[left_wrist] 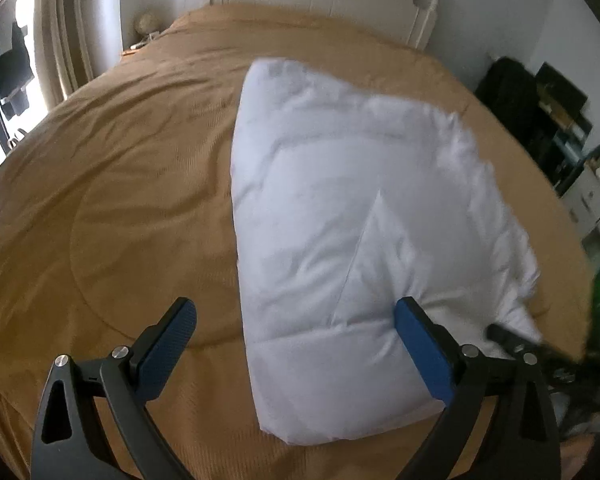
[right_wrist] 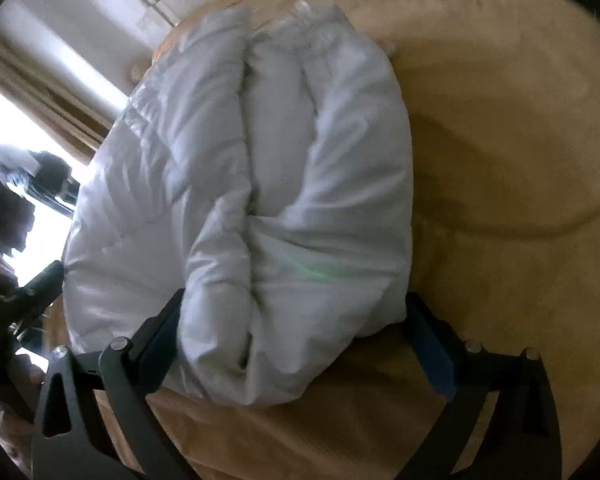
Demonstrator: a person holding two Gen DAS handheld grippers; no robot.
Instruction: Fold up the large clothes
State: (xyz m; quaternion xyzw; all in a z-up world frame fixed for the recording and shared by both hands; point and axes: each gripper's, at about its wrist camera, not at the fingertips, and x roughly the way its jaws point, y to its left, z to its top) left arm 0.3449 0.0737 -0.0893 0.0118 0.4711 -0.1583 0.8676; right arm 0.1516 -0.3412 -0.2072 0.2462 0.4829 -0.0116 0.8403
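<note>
Black gripper arms with blue pads are being seen closest in both views. Behind them, a tan bedspread (left_wrist: 120, 168) is being shown covering a wide bed, with a white folded puffy garment (left_wrist: 340, 200) lying on it, right of centre. Spread wide, the left gripper (left_wrist: 296, 316) is being held over the garment's near corner, gripping nothing. Likewise wide, the right gripper (right_wrist: 296, 312) is being held around the garment's bundled end (right_wrist: 260, 240), with its pads seemingly not pressing.

A plain white quilted jacket (left_wrist: 340, 208) is seen on a tan bedspread (left_wrist: 120, 184); the fingers' pads (left_wrist: 168, 352) are coloured blue.
</note>
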